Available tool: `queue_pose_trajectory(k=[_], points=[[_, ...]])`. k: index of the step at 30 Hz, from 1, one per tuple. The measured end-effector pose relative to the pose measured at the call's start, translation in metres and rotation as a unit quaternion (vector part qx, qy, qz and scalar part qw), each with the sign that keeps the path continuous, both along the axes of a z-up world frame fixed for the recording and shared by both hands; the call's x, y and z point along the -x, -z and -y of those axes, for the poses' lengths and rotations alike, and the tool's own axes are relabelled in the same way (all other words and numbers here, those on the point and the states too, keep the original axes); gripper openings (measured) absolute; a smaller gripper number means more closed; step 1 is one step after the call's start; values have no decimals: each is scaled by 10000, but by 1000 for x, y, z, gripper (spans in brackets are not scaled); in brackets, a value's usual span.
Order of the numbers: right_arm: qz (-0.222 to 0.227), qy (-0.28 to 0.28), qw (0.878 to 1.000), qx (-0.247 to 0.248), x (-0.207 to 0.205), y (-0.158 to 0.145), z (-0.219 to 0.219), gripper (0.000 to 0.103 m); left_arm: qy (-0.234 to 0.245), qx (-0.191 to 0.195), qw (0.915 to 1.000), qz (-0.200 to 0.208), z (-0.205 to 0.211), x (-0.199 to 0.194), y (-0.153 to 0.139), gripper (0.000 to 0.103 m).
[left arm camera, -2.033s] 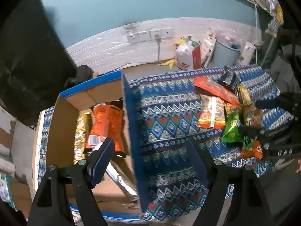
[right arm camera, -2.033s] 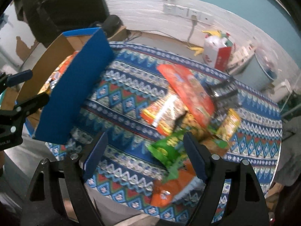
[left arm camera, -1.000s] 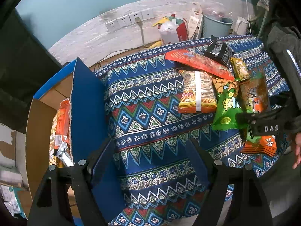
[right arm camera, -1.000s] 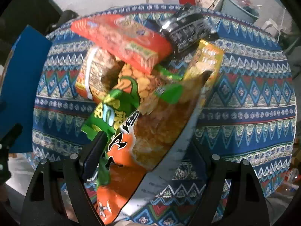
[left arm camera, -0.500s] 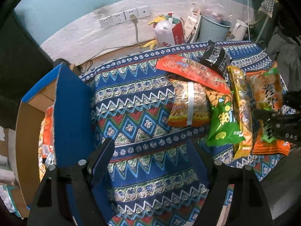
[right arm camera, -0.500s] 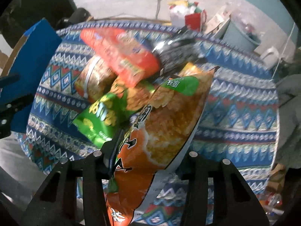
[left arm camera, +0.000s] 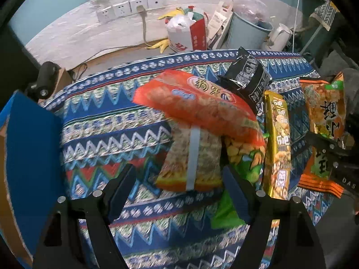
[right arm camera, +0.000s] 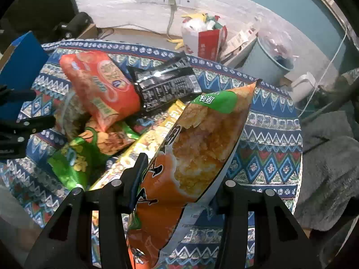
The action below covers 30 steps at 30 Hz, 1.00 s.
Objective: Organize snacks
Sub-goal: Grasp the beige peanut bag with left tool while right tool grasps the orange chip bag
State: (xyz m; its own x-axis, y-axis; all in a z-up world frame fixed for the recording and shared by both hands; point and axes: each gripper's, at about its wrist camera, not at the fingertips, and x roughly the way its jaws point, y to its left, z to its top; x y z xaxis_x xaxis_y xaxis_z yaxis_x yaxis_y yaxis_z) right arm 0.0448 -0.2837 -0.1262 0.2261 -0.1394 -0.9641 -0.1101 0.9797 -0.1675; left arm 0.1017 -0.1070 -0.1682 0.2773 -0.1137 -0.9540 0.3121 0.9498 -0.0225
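A patterned cloth covers the tabletop [left arm camera: 116, 121], with a blue-sided cardboard box [left arm camera: 29, 157] at its left edge. Right of the box lies the snack pile, topped by a long red-orange packet [left arm camera: 197, 105]. Right of that pile, the right hand-held gripper [right arm camera: 177, 179] is clamped on an orange chip bag [right arm camera: 197, 143], lifted clear. The left hand-held gripper [left arm camera: 179, 188] stands apart above a striped packet [left arm camera: 193, 157].

This looks like a room in a home. The bench [left arm camera: 107, 121] wears a bright zigzag cloth and holds snack bags [left arm camera: 202, 105]. On the floor by the white wall sit a bin [left arm camera: 246, 33], a kettle [left arm camera: 279, 35] and a shopping bag [left arm camera: 188, 35], under wall sockets [left arm camera: 130, 7].
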Motion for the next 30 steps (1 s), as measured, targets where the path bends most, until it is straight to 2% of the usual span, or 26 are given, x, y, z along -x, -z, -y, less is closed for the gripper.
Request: queue_pose_trajectory(k=[9,14,15,16,17,21,30], points=[[-132,65,9999,-37,-7,15,13,46,101,6,9995,-291,15,-23,33,81],[-174,55,9998,-60,-12,19,14,46,-80,61,9988,-469,11,-32,52,80],[-175,45,9998,-59,-13,20,14,46,-83,96,9991,-398,10,-31,52,78],[-181,35,9998,-58,-14,20,13,46,-67,115,9993,-349,9,-30,51,63],[-185,39,9998,-60,-15,21,13,46,-20,109,9994,-319,9,-29,50,56],[-200,20,9998,-65,-18,22,11,46,222,-157,9996,-126,9,-25,41,42],[-93,-112,9999,-60,-17,12,-2,46,221,-333,9992,27,-14,-3,9,39]])
